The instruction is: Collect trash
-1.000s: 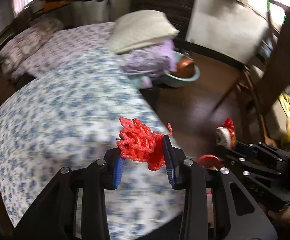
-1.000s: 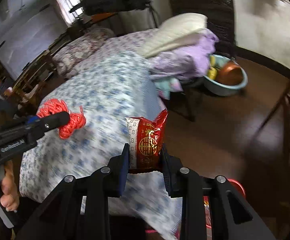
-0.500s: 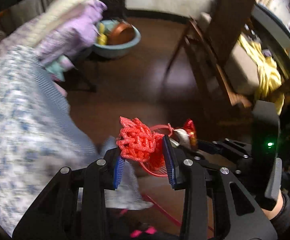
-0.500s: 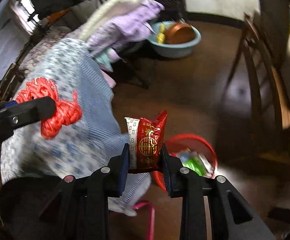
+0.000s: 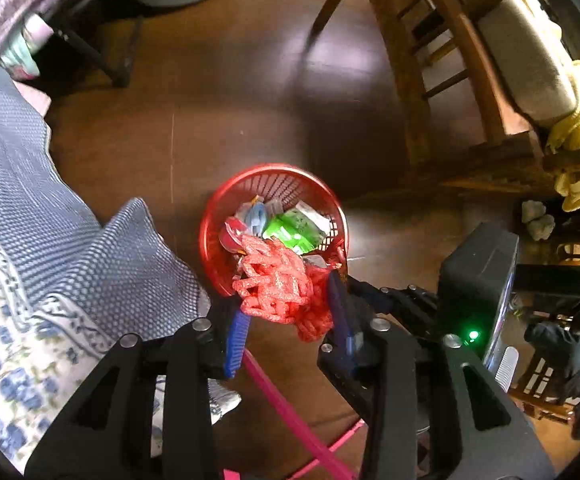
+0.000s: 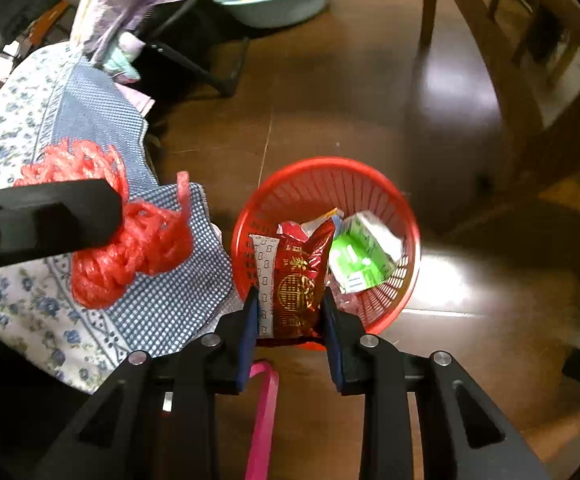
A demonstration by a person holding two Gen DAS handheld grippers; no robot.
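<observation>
I see the red mesh netting (image 5: pixel 280 286) between my left claw's (image 5: pixel 288 320) opening jaws, above the red basket (image 5: pixel 214 220) on the floor. My right claw (image 6: pixel 290 320), jaws also opening, pinches the red snack wrapper (image 6: pixel 299 276) over that basket's near rim.

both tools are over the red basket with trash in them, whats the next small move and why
Probably let both go. The right tool, jaws opening, has the red foil snack packet above the red plastic mesh basket; the left tool, also opening, has the red foam fruit net over its near rim, so nudge it forward first.
</observation>
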